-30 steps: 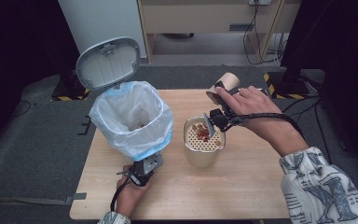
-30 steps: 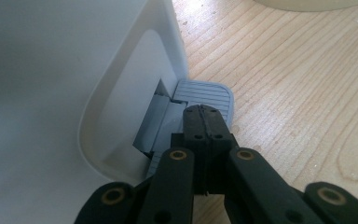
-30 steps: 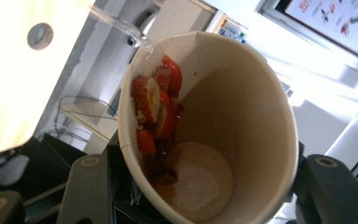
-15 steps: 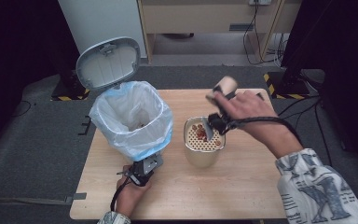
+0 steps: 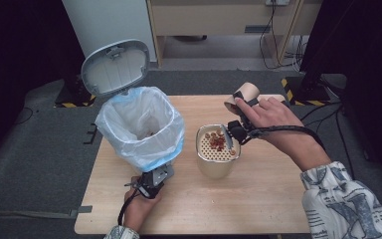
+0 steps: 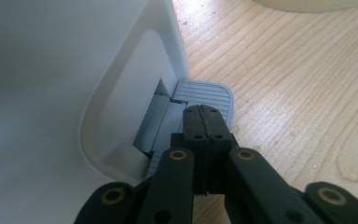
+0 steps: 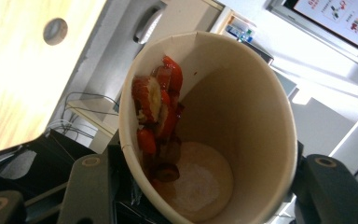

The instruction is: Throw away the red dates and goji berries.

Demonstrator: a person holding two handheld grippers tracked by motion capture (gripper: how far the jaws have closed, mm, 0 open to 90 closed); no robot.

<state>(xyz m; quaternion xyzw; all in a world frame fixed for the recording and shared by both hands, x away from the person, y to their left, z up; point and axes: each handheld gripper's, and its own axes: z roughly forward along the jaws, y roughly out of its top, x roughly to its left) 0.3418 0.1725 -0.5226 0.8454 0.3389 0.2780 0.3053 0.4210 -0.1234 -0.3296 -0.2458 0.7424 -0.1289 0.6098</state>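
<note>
Paper cup, tilted with red fruit slices clinging to its inner wall, sits clamped between the right gripper fingers above the far right of the bench, just beyond the cream strainer bowl. Left gripper fingers are closed together on nothing, pressing the grey pedal of the bag-lined bin, whose lid stands open

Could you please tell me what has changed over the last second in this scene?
The right gripper has tipped its paper cup further, mouth toward the strainer pot; red pieces cling near the cup's rim. More red pieces seem to lie on the strainer. Unchanged: the left gripper stays shut on the bin's pedal, lid up, and the lined bin has not moved.
</note>
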